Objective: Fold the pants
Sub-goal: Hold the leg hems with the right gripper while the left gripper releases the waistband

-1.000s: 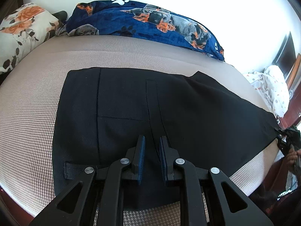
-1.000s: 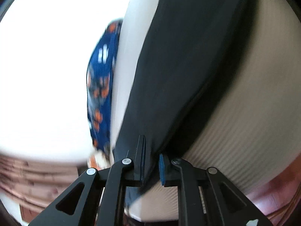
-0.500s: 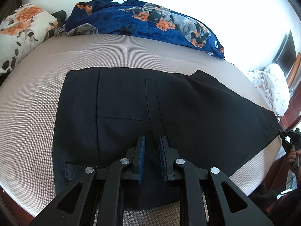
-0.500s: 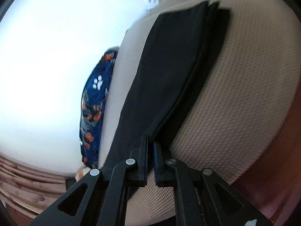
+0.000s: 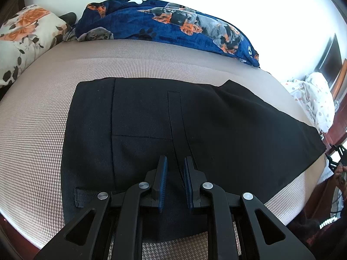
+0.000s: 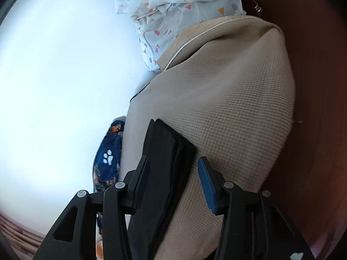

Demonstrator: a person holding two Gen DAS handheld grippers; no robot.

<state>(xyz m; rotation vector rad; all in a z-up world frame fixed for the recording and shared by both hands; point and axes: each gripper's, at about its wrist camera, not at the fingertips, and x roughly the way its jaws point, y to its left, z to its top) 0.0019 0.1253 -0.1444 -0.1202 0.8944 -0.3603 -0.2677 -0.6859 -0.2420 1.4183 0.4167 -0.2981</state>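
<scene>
Claw condition is recorded first. At the left claw the blue pads are set narrowly apart, hovering over the waist end of the black pants; no cloth is seen gripped between them. At the right claw the jaws stand wide, straddling the stacked leg hems, which lie between the fingers unclamped. The pants are found laid flat across the beige bed, legs already doubled one over the other, hems toward the right side near the mattress edge. A blue dog-print blanket and a floral pillow are noted along the far side, and a confetti-print sheet beyond the hems.

Risks are judged as follows. If only the upper layer is caught on closure, the legs would separate and the fold would be skewed. With the hems close to the edge, cloth could slide off the bed once lifted unevenly.
</scene>
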